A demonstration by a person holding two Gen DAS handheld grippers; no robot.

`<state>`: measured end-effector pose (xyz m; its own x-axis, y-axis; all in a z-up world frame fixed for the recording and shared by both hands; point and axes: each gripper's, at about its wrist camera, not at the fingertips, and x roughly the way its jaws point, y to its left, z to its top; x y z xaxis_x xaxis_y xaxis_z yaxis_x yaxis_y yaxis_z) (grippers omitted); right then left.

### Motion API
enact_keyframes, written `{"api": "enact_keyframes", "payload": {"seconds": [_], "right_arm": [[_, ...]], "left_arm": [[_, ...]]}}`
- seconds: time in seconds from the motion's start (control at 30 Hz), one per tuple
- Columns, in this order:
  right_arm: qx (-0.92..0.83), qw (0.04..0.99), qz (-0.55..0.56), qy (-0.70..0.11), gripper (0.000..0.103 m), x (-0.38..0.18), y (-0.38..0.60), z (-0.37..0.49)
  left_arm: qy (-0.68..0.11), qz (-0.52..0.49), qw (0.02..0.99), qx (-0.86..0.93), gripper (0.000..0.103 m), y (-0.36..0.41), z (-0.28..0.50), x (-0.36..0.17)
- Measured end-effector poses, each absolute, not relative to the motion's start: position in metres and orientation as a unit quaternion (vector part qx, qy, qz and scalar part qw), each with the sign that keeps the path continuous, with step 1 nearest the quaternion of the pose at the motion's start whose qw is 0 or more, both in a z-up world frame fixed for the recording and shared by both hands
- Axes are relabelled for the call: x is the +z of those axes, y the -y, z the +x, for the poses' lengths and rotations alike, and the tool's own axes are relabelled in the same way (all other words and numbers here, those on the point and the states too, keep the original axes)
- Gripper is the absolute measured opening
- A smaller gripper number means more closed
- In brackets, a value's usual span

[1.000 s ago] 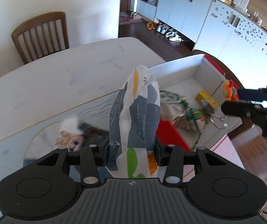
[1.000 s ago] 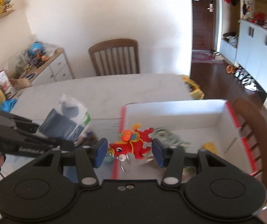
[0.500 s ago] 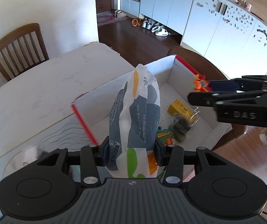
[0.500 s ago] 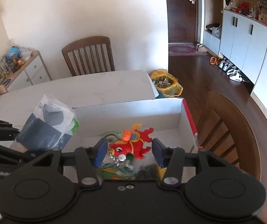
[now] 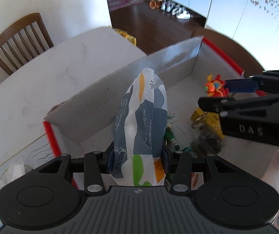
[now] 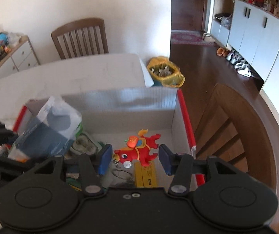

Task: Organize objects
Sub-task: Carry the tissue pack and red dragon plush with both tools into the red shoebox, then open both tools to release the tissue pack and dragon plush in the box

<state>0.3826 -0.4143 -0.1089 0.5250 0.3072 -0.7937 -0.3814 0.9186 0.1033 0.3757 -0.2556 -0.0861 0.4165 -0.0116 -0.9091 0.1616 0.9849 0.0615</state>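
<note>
Both grippers now over white red-edged cardboard box [image 5: 178,58] | left gripper [image 5: 137,156] clamps soft printed tissue pack [image 5: 141,124], right gripper [image 6: 134,159] holds red plush keychain toy [image 6: 137,151] | step: drop-off | you lower, then release.

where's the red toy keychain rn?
Right wrist view, centre: the red toy keychain sits between the right gripper jaws, above the white box, with a yellow pack just below it.

Soft tissue pack [image 5: 142,128], grey-white with green and orange patches, stands upright over the red-edged white box [image 5: 123,89]; red toy horse [image 6: 137,151] hangs at its 3 o'clock.
</note>
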Motion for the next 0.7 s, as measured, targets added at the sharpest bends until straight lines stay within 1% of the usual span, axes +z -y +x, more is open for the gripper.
{"api": "enact_keyframes", "payload": {"seconds": [0.13, 0.43, 0.57, 0.67, 0.7], "right_arm": [[0.210, 0.860, -0.059, -0.461, 0.051, -0.123, 0.413, 0.384], [0.231, 0.855, -0.130, -0.445, 0.052, -0.126, 0.403, 0.378], [0.230, 0.852, -0.140, -0.448, 0.052, -0.130, 0.403, 0.384], [0.229, 0.850, -0.128, -0.457, 0.054, -0.130, 0.406, 0.392], [0.228, 0.850, -0.123, -0.460, 0.054, -0.130, 0.407, 0.393]], "left_arm": [[-0.550, 0.082, 0.829, -0.056, 0.044, 0.262, 0.387, -0.100], [-0.570, 0.097, 0.814, -0.056, 0.045, 0.268, 0.398, -0.123], [-0.570, 0.101, 0.813, -0.059, 0.046, 0.271, 0.397, -0.126], [-0.568, 0.099, 0.814, -0.059, 0.050, 0.271, 0.404, -0.126], [-0.567, 0.097, 0.815, -0.060, 0.055, 0.270, 0.403, -0.125]]}}
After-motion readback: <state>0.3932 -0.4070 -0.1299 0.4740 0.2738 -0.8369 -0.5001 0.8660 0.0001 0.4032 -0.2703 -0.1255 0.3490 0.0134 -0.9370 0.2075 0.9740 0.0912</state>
